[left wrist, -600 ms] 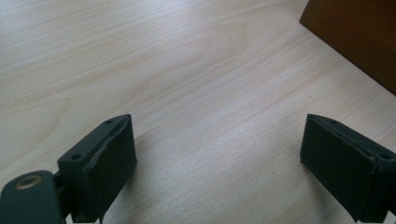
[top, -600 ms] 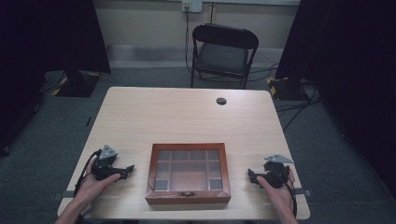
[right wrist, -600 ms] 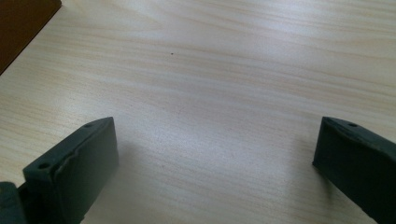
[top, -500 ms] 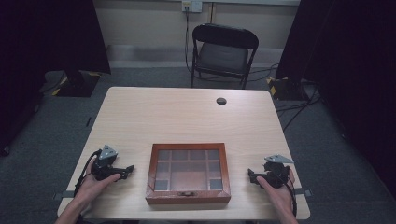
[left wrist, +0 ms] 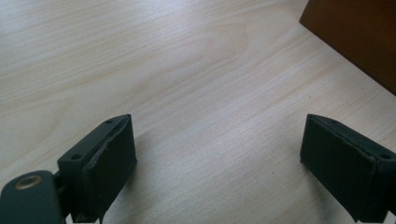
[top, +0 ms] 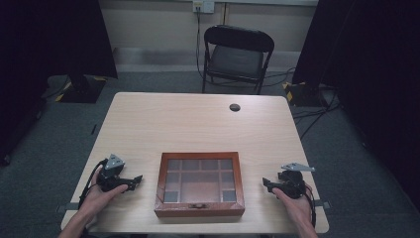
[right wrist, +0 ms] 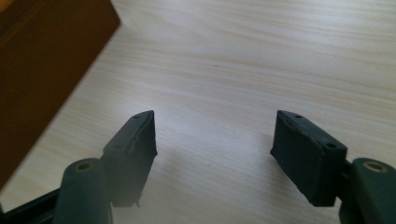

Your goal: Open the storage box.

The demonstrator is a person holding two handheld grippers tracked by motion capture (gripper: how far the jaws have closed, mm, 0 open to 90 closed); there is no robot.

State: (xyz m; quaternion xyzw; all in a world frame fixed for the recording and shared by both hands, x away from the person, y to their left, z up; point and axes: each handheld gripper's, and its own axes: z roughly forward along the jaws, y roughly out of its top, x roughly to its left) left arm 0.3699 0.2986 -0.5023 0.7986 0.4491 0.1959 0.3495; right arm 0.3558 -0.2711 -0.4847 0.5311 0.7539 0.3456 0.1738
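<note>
Wooden and brown, the box is sitting shut near the front edge of the table, with a glass lid that is showing little square rooms inside. It is lying right between the two grippers. The left gripper is resting on the table just beside the box's left side, and its jaws are standing wide open with nothing but bare wood between them. The right gripper is waiting near the box's right side, and its jaws are open and empty too. I think the work is only starting: both hands are getting ready and nothing is touching the box. Next, a gripper is probably going to need to reach the small clasp at the front and lift the lid gently.
</note>
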